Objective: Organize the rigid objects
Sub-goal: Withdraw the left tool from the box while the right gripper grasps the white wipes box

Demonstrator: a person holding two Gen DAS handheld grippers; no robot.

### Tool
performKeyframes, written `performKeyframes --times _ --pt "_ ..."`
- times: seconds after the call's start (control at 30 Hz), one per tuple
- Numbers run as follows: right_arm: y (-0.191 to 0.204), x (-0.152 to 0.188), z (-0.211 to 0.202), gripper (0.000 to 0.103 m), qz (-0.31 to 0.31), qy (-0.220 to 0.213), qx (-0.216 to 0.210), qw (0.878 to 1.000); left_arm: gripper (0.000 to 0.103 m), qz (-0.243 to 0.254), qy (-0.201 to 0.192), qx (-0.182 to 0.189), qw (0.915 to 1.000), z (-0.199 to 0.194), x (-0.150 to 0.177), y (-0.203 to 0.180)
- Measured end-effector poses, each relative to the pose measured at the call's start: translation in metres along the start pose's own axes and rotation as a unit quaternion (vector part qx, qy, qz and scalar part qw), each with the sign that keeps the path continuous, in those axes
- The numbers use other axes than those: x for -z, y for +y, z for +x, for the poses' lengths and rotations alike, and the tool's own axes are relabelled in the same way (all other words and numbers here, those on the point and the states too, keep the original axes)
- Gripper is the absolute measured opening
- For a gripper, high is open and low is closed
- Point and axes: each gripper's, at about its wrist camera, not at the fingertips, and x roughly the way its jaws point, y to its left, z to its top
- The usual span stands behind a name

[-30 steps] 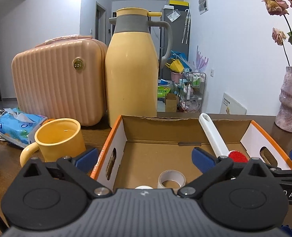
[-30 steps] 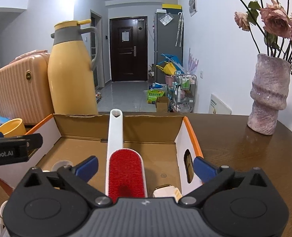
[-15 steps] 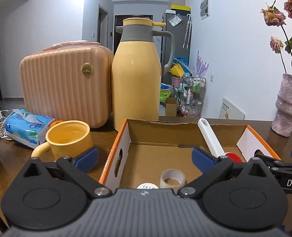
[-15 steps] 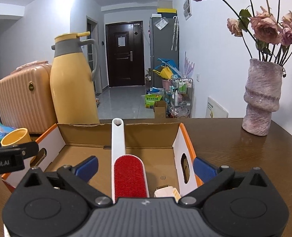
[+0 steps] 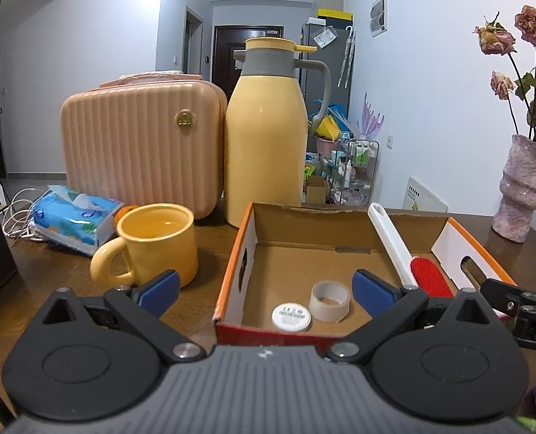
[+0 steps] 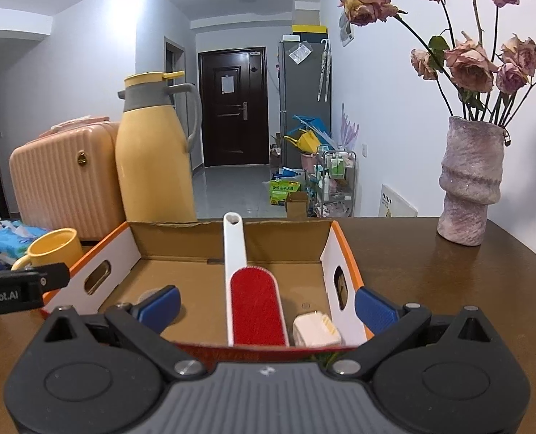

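"nRobot.AI" is read, cut off at the frame edge, on the left gripper (image 5: 264, 287) body as seen from the right wrist view. Printing on the small round white lid (image 5: 291, 317) is too small to read. The open cardboard box with orange rims (image 6: 345, 249) holds the white-handled red lint brush (image 6: 255, 300), leaned on the far wall, a tape roll (image 5: 329, 300) and a white block (image 6: 316, 331) partly hidden. Both the left and the right gripper (image 6: 266, 305) have jaws spread, empty. The yellow mug (image 5: 159, 246) stands left of the box.

Bright ceiling light, sharp frames, fisheye-bent edges.
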Motion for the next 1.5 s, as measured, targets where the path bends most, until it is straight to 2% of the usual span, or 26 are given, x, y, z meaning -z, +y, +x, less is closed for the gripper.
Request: performKeyframes --times 0.43,0.83,1.13,1.5 --pt "0.012 0.023 -0.041 0.103 -0.007 -0.011 -0.007 1.0 0.103 -0.003 0.003 0.003 1.0 -0.041 0.021 0.016" --pt "0.022 0.047 -0.068 0.103 -0.01 0.0 -0.018 1.0 0.103 -0.006 0.009 0.015 0.9998 -0.073 0.046 0.039" --pt "0.041 0.06 -0.079 0.103 -0.025 0.014 -0.028 0.999 0.103 0.01 0.019 0.025 0.9995 -0.083 0.059 0.05" --pt "0.077 0.063 -0.071 0.103 -0.035 0.041 -0.045 0.998 0.103 0.014 0.032 0.019 0.9992 -0.079 0.065 0.079"
